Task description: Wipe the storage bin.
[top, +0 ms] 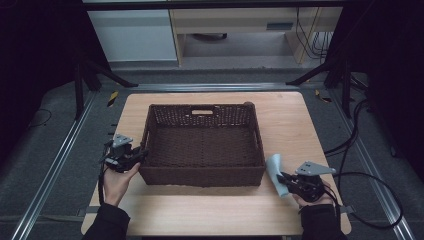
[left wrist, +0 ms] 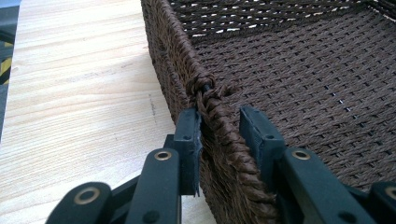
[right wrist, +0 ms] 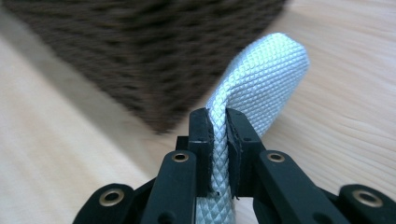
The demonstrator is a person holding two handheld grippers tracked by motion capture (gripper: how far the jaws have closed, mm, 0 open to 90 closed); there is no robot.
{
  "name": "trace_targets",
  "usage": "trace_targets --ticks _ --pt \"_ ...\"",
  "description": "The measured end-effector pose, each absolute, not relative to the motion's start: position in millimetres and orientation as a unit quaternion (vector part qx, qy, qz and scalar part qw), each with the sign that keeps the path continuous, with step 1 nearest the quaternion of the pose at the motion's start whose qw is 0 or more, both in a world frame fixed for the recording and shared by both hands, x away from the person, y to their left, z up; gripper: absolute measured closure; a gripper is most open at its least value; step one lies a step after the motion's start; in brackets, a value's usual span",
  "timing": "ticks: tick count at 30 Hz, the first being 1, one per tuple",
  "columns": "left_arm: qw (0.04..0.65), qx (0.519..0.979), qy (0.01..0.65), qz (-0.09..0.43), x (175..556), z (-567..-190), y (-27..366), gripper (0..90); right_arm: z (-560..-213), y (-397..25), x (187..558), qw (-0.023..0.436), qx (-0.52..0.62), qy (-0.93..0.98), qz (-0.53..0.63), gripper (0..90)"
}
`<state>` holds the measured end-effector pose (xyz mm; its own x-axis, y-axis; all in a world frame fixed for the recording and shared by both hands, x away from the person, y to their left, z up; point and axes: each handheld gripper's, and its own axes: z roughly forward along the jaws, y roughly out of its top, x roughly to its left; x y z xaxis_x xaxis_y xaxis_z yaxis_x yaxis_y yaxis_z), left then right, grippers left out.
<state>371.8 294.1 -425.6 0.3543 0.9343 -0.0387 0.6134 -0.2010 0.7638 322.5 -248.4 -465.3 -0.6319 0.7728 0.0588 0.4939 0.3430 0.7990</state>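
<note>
The right gripper (right wrist: pixel 218 128) is clamped on a pale textured cloth (right wrist: pixel 261 79) held just off the right front corner of the woven basket (top: pixel 202 176), above the table (top: pixel 295 125). The cloth appears thin, light and limp, folding over above the pinch; grip it near an edge. The left gripper (left wrist: pixel 219 135) straddles the basket's left rim (left wrist: pixel 212 116), jaws parted, one touching the weave; the basket looks stiff and light.

Blurred: the dark brown woven wicker basket (right wrist: pixel 140 56) in the right gripper view, its weave smeared.
Cut off: the pale grey diamond-textured flat pad (right wrist: pixel 254 88), lower end past the bottom edge.
Hidden: the pad's pinched strip, behind the right gripper (right wrist: pixel 219 140).
</note>
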Motion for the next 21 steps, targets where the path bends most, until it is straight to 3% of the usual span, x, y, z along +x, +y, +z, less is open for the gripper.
trace_targets --ticks 6,14,17,21 --pt "0.357 0.742 0.521 0.226 372 -426 294 68.1 -471 -279 327 0.206 0.452 0.774 0.391 81.9" --pt "0.357 0.742 0.521 0.224 372 -426 294 68.1 -485 -293 334 0.201 0.488 0.771 0.356 80.3" --pt "0.356 0.742 0.521 0.225 372 -426 294 68.0 -488 -293 335 0.198 0.495 0.773 0.343 75.6" --pt "0.359 0.741 0.524 0.219 372 -426 294 67.9 -481 -291 333 0.226 0.486 0.767 0.352 65.2"
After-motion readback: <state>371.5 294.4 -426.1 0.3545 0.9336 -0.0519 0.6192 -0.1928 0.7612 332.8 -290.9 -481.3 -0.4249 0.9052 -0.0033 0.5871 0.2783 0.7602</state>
